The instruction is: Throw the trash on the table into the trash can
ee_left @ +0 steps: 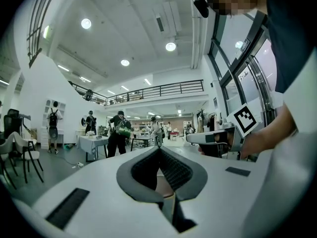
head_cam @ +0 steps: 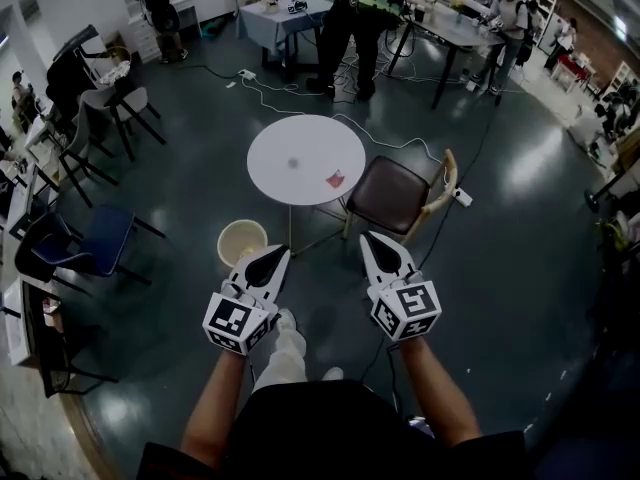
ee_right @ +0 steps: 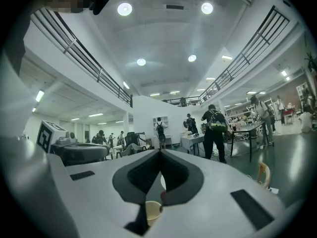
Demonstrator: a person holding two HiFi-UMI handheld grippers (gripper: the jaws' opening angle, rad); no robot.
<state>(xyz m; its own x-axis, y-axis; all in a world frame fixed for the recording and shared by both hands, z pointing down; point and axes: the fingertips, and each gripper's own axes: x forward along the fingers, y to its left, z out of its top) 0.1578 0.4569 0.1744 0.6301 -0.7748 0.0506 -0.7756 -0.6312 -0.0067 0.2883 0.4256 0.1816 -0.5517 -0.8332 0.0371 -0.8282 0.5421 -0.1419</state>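
A cream round trash can (head_cam: 241,242) stands on the dark floor (head_cam: 170,308), just left of the left tongs (head_cam: 278,256), which are clenched with nothing between them. Beyond them stands the round white surface (head_cam: 300,133). A small red scrap of trash (head_cam: 336,179) lies near its right edge, and a tiny grey bit (head_cam: 293,163) lies near its middle. The right tongs (head_cam: 370,240) are also clenched and empty, near a brown-seated chair with a pale frame (head_cam: 390,196) that stands beside the surface.

Head view reads dim to me, vignetted black at corners; floor (head_cam: 530,163) shows soft glare patches. Gripper views brighter, round ceiling lamps (ee_left: 170,46) flaring, fisheye bending edges.
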